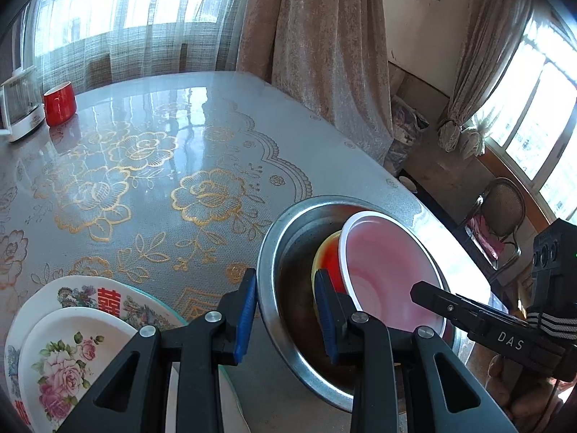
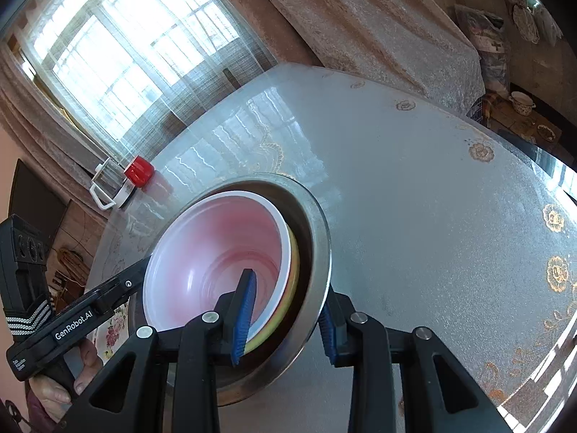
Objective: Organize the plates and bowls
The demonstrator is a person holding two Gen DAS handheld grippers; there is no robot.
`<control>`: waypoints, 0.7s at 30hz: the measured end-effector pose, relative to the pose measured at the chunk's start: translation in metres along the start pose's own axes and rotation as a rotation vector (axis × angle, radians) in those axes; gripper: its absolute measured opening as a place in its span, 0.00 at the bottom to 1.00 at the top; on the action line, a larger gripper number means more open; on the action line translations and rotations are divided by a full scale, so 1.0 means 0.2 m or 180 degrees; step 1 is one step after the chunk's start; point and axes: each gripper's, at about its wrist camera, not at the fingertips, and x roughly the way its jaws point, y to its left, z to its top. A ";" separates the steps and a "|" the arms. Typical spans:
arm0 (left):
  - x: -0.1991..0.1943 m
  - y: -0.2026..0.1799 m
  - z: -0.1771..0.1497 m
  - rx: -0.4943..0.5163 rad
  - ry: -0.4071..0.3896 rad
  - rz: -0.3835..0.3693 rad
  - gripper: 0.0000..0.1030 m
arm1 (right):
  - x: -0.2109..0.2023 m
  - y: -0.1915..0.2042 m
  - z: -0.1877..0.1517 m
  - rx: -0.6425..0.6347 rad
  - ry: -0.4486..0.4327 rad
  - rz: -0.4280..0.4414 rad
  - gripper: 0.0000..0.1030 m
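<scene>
The left gripper (image 1: pixel 286 315) straddles the near rim of the metal basin (image 1: pixel 268 263): one blue pad sits outside the wall, the other inside, and the pads look close on the rim without a clear sign that they press it. The right gripper (image 2: pixel 285 319) straddles the opposite side of the same basin, one pad inside the pink bowl (image 2: pixel 216 252), the other outside the steel rim; whether it clamps cannot be told for certain.

The basin stands on the counter (image 1: pixel 202 137) near its edge. Nested in it are a red and yellow bowl (image 1: pixel 326 259) and, on top, the pink bowl, tilted. The basin is probably stiff thin steel, light, with a smooth, slippery lip, so opposite rim holds suit it. The bowls look like light plastic and sit loose, so they could slide or rattle if the basin is tipped.

Just left of the basin lies a stack of flowered plates (image 1: pixel 72 342), likely ceramic and breakable; the basin's rim is near them, so a sideways move risks a knock. Far across the counter, well apart, stand a red cup (image 1: pixel 59 103) and a glass jug (image 1: pixel 20 108). Curtains (image 1: pixel 324 54) hang beyond.
</scene>
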 end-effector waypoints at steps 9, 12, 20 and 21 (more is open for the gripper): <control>-0.22 0.07 -0.06 -0.0059 -0.0239 0.0151 0.30 | -0.05 0.15 0.03 -0.0313 -0.0073 0.0115 0.32; -0.32 0.12 -0.09 -0.0110 -0.0354 0.0246 0.30 | -0.04 0.24 0.02 -0.0449 -0.0063 0.0186 0.31; -0.57 0.34 -0.22 -0.0378 -0.0574 0.0511 0.30 | 0.02 0.53 -0.03 -0.0853 0.0085 0.0465 0.31; -0.60 0.37 -0.24 -0.0411 -0.0594 0.0553 0.30 | 0.03 0.58 -0.05 -0.0909 0.0111 0.0500 0.31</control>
